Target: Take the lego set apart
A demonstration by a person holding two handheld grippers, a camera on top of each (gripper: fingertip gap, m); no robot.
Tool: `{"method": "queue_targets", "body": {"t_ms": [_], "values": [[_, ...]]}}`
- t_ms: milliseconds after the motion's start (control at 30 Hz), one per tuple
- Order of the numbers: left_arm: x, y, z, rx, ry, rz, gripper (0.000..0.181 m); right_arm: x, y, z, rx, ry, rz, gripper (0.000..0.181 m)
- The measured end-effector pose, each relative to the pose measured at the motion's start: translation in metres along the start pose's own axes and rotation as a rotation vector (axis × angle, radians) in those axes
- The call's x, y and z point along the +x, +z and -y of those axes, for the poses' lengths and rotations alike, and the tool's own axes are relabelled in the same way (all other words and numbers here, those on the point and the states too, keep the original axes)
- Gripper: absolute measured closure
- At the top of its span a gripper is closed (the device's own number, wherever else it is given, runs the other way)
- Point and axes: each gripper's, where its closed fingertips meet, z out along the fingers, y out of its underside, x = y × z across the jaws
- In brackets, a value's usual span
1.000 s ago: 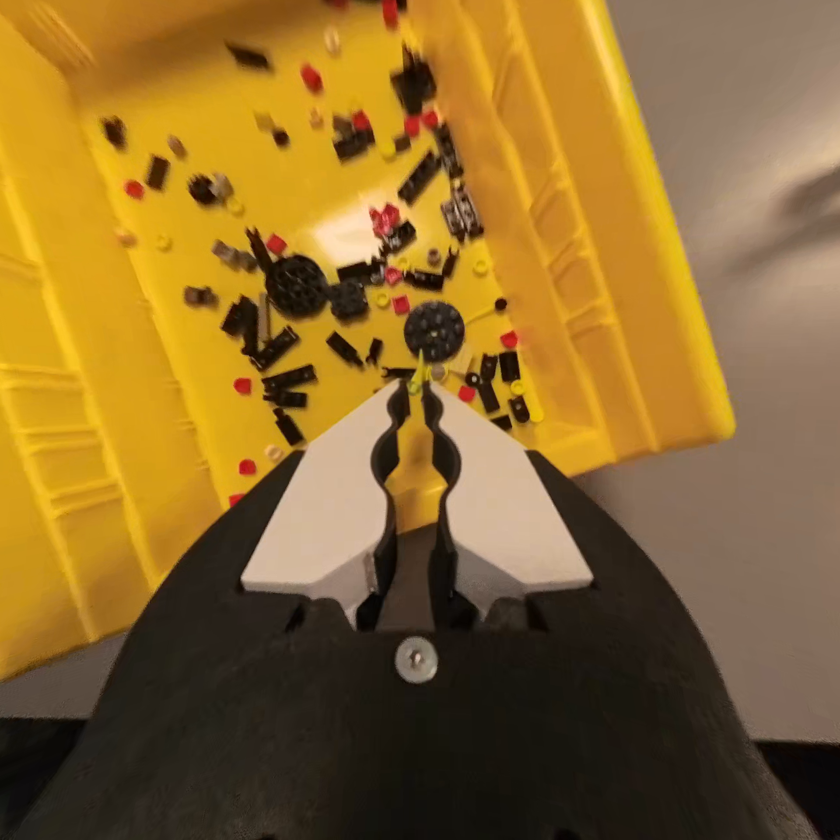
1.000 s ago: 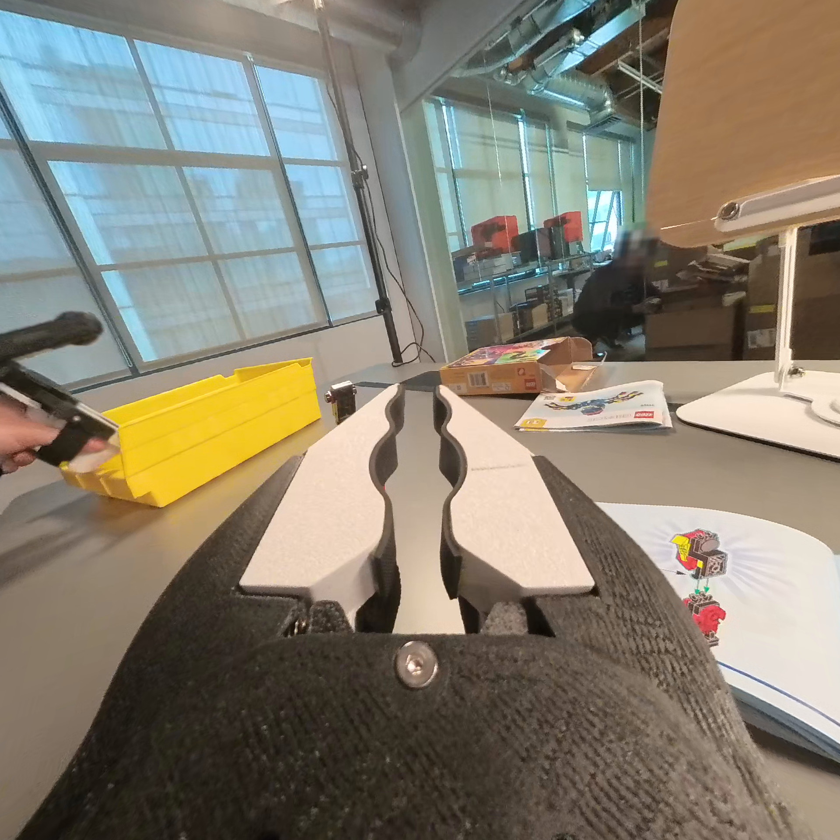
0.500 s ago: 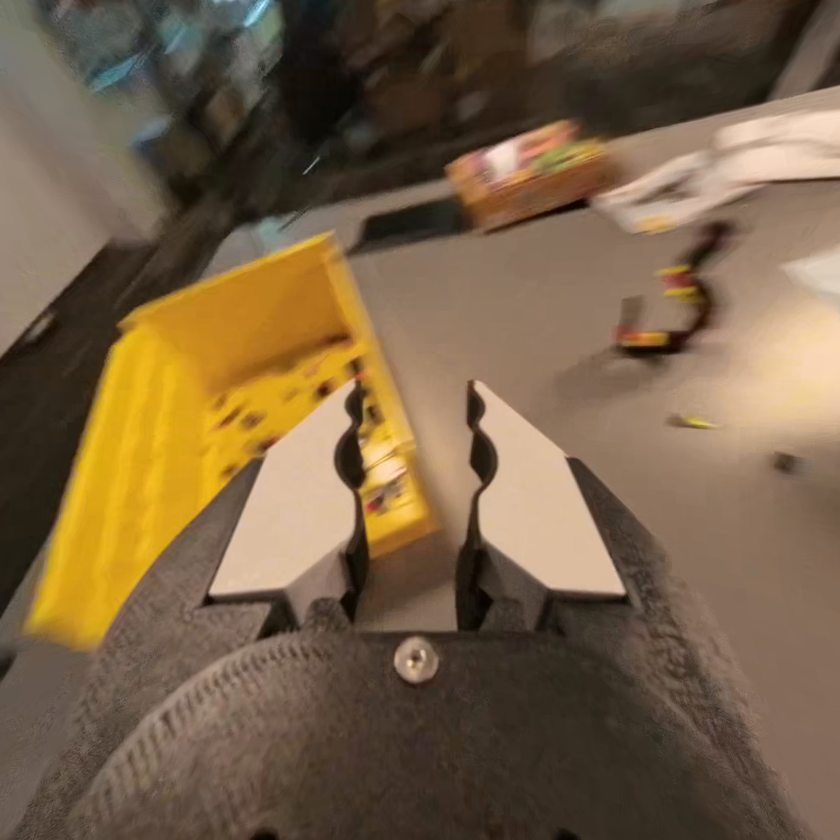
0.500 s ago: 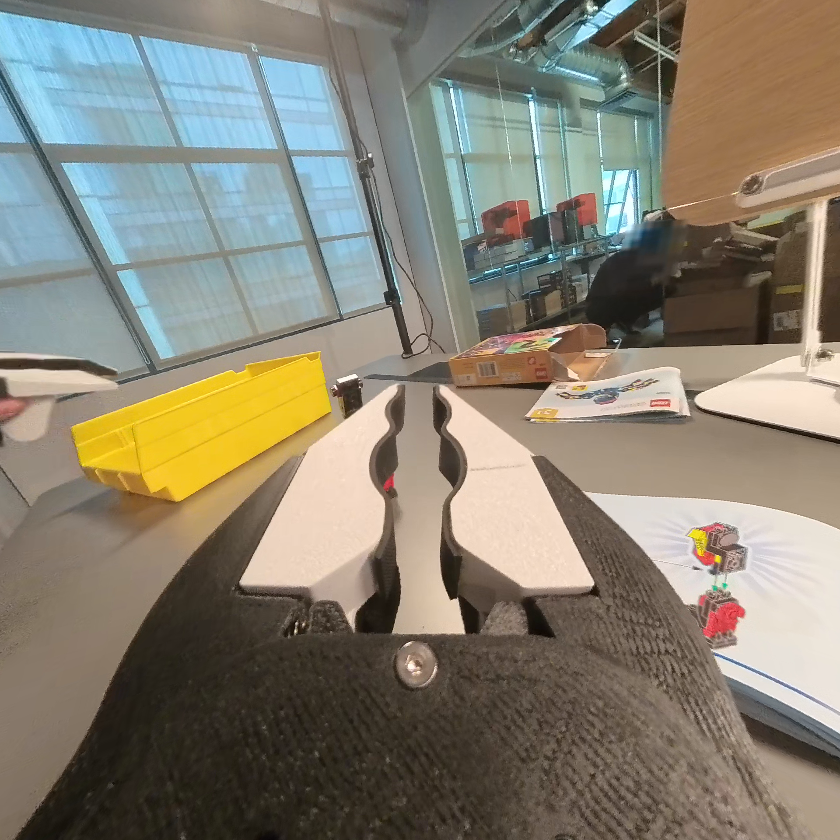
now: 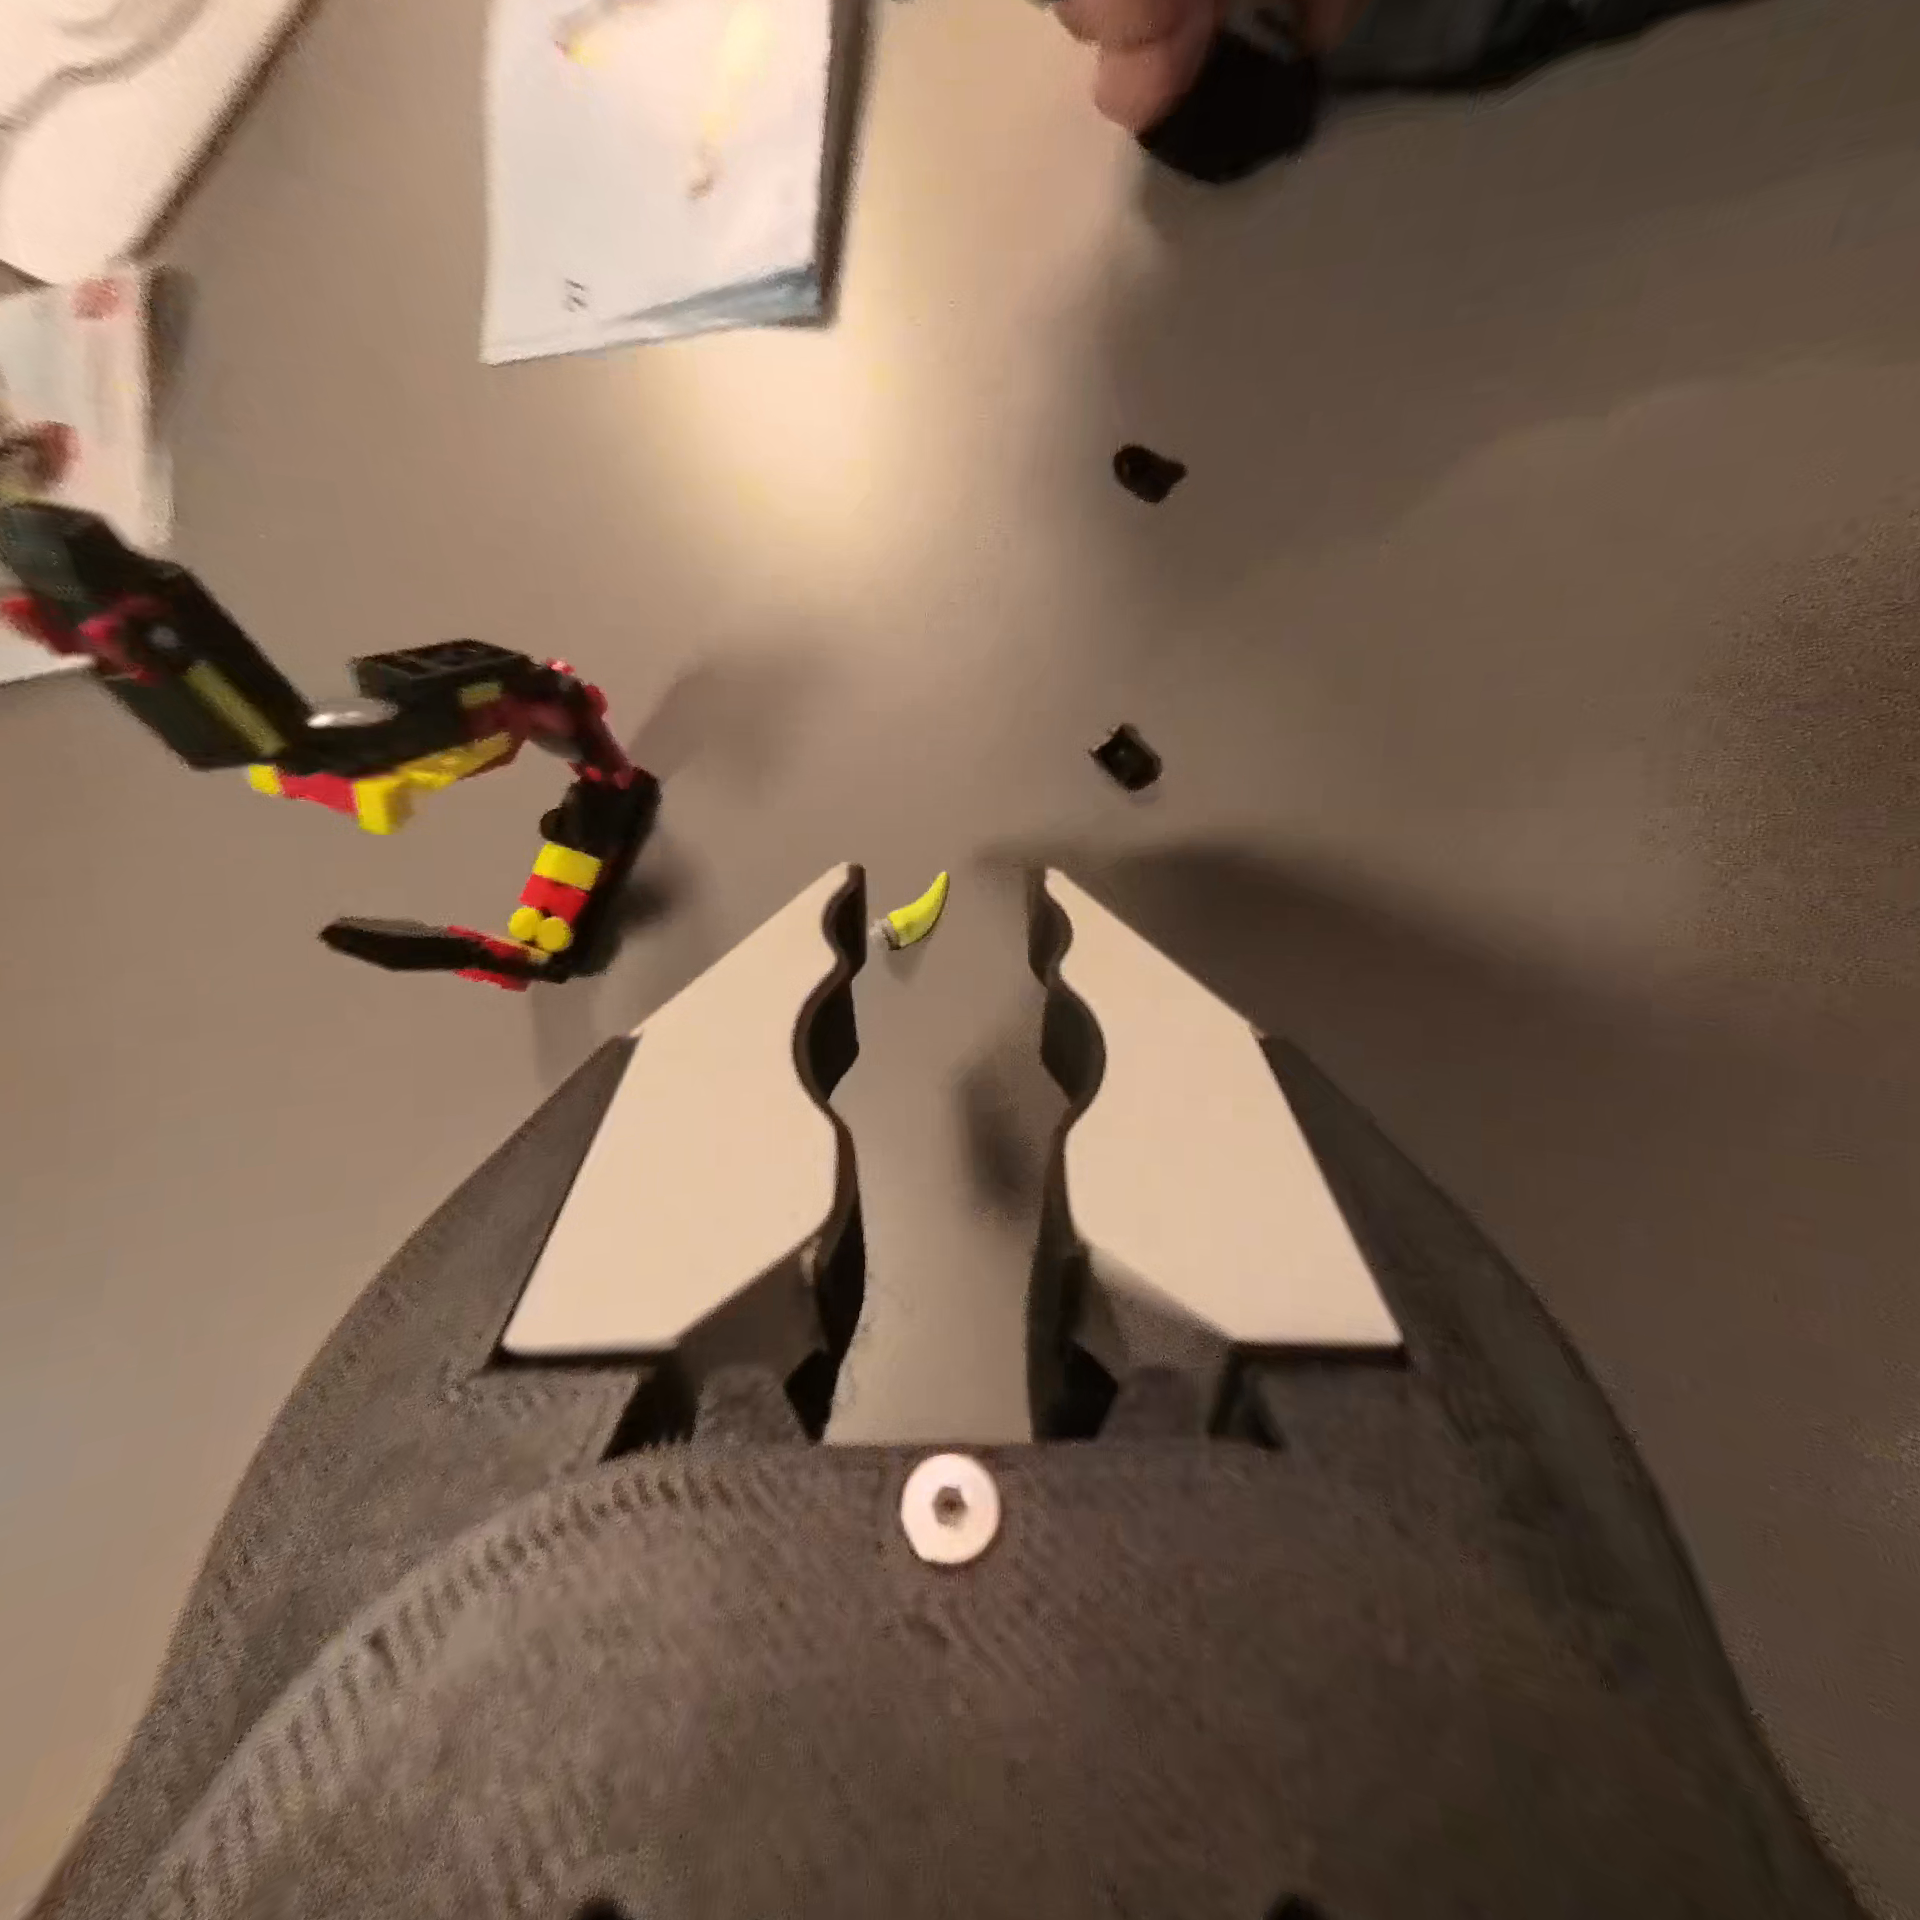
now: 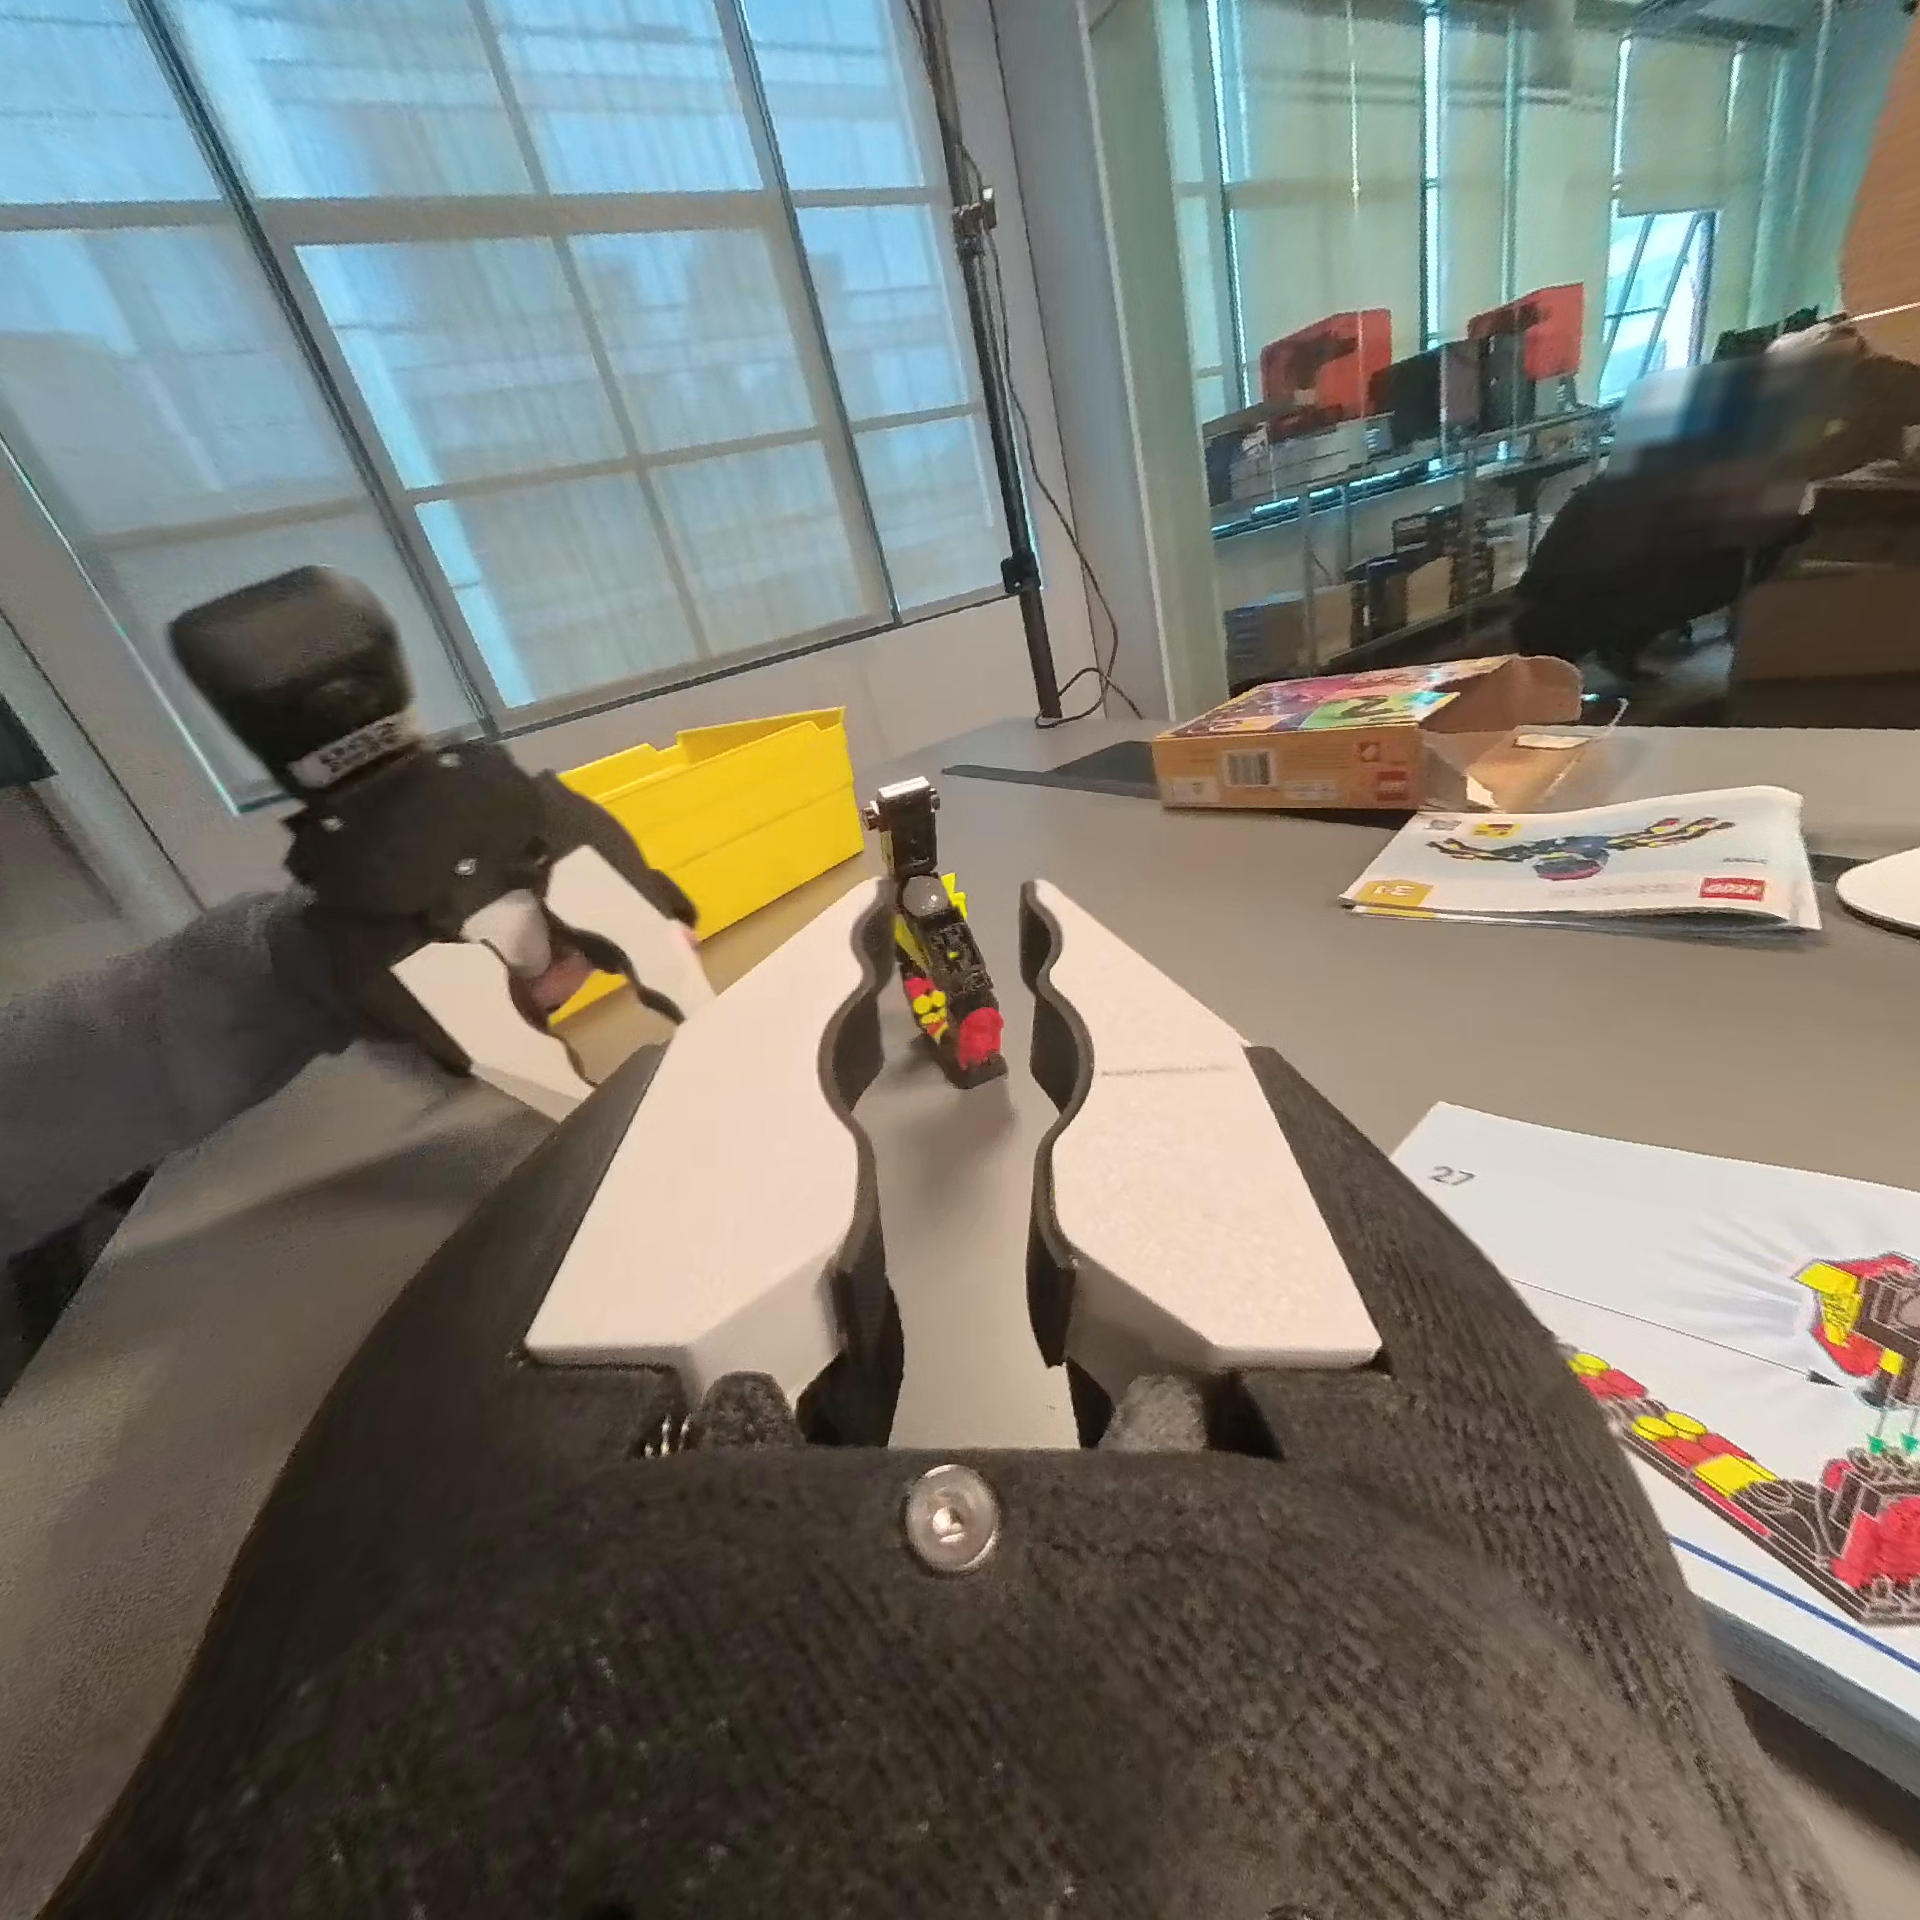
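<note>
lego model (image 5: 416,790) blurred, cut at left | open booklet (image 6: 1714,1382) cropped right

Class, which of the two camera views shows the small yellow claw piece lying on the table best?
The left wrist view: the yellow claw piece lies on the grey table, just ahead of the left gripper, whose jaws stand open. The right wrist view does not show it; there the lego model stands beyond the open right gripper.

Matt grey table (image 5: 1455,623); glossy plastic lego model (image 5: 436,748) and yellow claw piece (image 5: 920,906). Coarse, ribbed black gripper shell (image 6: 935,1714), smooth matt white fingers (image 6: 717,1164), shiny metal screw (image 6: 949,1522). Glossy paper instruction booklet (image 6: 1662,1299), cardboard box (image 6: 1351,748).
</note>
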Motion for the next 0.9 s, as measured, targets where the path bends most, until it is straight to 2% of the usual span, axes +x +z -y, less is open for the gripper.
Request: {"method": "queue_targets", "body": {"t_ms": [67,200,300,400,500,600,667,700,800,867,900], "values": [[-0.002,0.005,-0.006,-0.066,0.016,-0.058,0.151,-0.002,0.001,-0.001,-0.006,0.007,0.015,0.158],[-0.009,0.016,-0.018,-0.162,0.072,-0.057,0.160,-0.019,0.005,-0.006,-0.038,0.002,0.105,0.151],[-0.008,0.022,-0.013,-0.123,0.054,-0.054,0.179,-0.045,0.006,-0.010,-0.051,-0.060,0.242,0.148],[-0.014,0.025,-0.009,-0.092,-0.009,0.014,0.181,-0.060,0.007,-0.017,-0.088,-0.165,0.281,0.146],[-0.019,0.028,-0.003,-0.021,-0.096,0.150,0.181,-0.061,0.008,-0.035,-0.179,-0.475,0.212,0.146],[-0.007,0.028,0.014,0.132,-0.301,0.126,0.181,-0.060,0.009,-0.063,-0.311,-0.858,0.155,0.149],[-0.005,0.025,0.018,0.175,-0.386,0.117,0.181,-0.065,0.011,-0.079,-0.375,-0.950,0.179,0.150],[-0.006,0.022,0.015,0.164,-0.367,0.133,0.181,-0.067,0.011,-0.083,-0.390,-0.962,0.190,0.150],[-0.010,0.020,-0.001,0.068,-0.231,0.156,0.153,-0.070,0.012,-0.083,-0.386,-0.945,0.203,0.150],[-0.013,0.022,-0.008,0.027,-0.213,0.117,0.142,-0.072,0.012,-0.081,-0.374,-0.914,0.211,0.151],[-0.015,0.022,-0.007,0.041,-0.221,0.088,0.142,-0.072,0.011,-0.080,-0.370,-0.904,0.214,0.151]]}}
